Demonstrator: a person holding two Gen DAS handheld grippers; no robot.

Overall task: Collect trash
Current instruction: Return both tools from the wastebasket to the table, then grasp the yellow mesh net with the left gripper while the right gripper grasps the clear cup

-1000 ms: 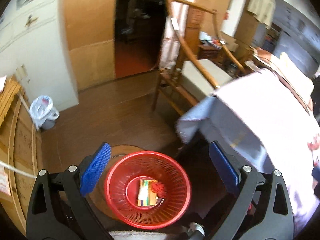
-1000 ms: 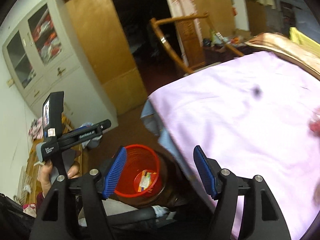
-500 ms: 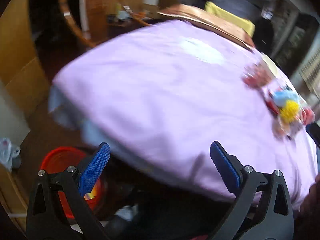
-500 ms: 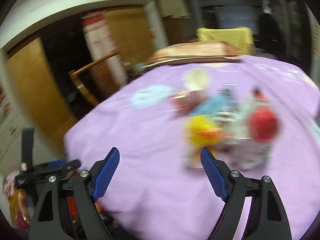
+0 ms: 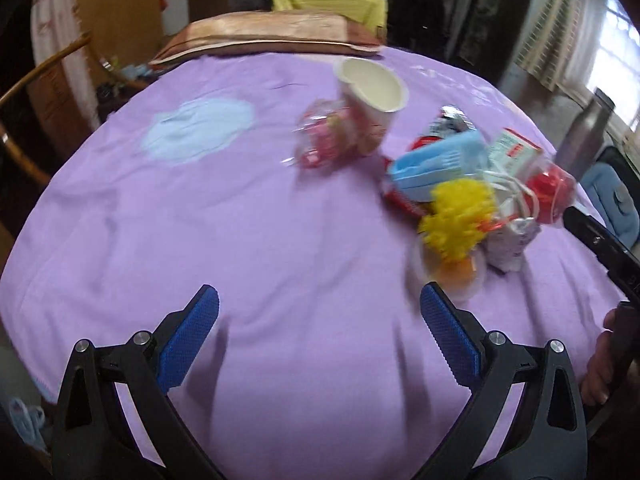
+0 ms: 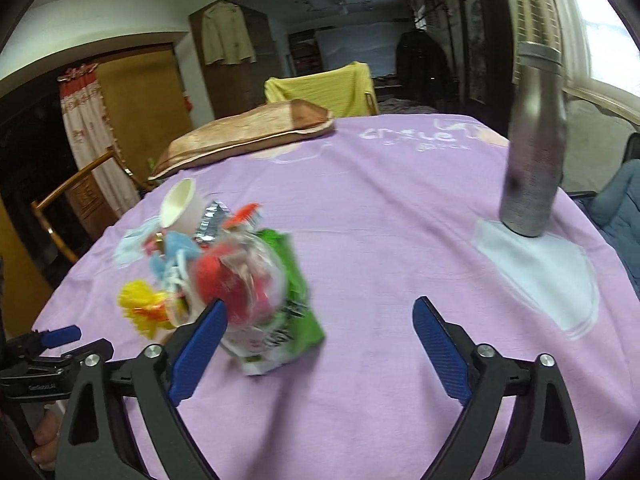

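1. Trash pile (image 5: 472, 196) sits on purple tablecloth (image 5: 260, 240), right of centre in my left view: paper cup (image 5: 372, 96), blue mask (image 5: 436, 164), yellow pom-pom (image 5: 456, 216), green packet (image 6: 288, 312)
2. Left gripper (image 5: 320, 336) over bare cloth, fingers wide apart, nothing between
3. Right gripper (image 6: 320, 344) jaws have just been opening, now wide; its left pad sits in front of the packet, contact unclear
4. Metal bottle (image 6: 534, 148) upright, well apart from pile

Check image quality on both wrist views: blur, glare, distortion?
Left wrist: trash pile and paper cup motion-smeared, window blown out. Right wrist: pile smeared, metal bottle softer, window overexposed. Both: fisheye bends the purple tablecloth.
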